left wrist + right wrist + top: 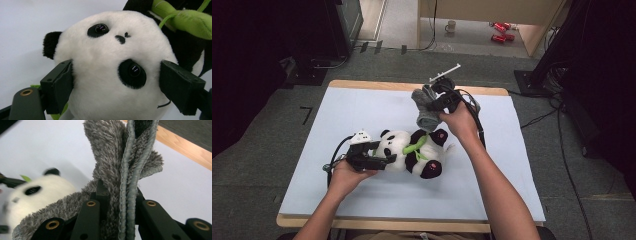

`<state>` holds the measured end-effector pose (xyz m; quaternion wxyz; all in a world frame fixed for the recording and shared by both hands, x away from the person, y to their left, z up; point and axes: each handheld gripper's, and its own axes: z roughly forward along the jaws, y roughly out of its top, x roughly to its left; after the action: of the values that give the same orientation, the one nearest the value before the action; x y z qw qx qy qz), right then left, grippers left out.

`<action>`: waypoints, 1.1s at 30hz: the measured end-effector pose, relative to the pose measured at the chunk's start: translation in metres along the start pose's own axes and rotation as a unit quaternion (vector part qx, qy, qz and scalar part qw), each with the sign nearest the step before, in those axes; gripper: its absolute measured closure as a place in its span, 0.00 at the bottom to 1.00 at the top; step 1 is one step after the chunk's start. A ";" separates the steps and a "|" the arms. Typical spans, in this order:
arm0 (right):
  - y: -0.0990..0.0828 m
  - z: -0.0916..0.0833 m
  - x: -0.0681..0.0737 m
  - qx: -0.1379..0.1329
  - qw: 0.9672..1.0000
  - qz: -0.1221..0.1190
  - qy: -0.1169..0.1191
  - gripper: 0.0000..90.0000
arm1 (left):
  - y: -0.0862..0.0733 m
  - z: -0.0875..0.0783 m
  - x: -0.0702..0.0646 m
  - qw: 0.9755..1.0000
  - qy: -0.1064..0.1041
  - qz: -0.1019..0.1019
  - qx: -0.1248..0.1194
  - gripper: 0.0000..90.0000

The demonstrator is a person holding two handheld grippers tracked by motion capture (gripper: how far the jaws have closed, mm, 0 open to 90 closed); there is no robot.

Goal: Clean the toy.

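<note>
A black-and-white panda plush (412, 150) with a green leaf strap lies on its side on the pale mat (362, 110). My left gripper (387, 159) comes at it from the left. In the left gripper view its two jaws press against both sides of the panda's head (110, 70). My right gripper (439, 102) is raised above the far side of the mat, behind the panda. It is shut on a fuzzy grey cloth (426, 112), which hangs down toward the panda's feet. In the right gripper view the folded cloth (112, 157) is pinched between the jaws, with the panda (32, 195) blurred behind.
The mat covers a wooden table (492, 91). On the floor beyond stand a mug (451, 26) and red cans (501, 31). Dark stands and cables flank the table on both sides.
</note>
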<state>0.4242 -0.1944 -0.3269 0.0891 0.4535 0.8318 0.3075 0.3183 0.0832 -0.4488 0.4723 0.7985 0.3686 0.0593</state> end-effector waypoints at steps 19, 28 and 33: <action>0.011 0.077 0.078 0.040 0.995 -0.033 0.088 0.86 | -0.003 0.000 0.004 1.000 -0.010 -0.006 -0.012 0.18; -0.011 0.088 0.060 0.043 0.996 -0.015 0.078 0.86 | -0.003 0.001 0.006 1.000 -0.010 -0.021 -0.015 0.18; -0.016 0.080 0.044 0.074 0.997 -0.025 0.028 0.86 | -0.003 0.001 0.005 1.000 -0.006 -0.022 -0.010 0.18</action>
<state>0.4217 -0.1306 -0.3940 0.0396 0.4295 0.8654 0.2550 0.3205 0.0864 -0.4533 0.4836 0.7856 0.3829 0.0478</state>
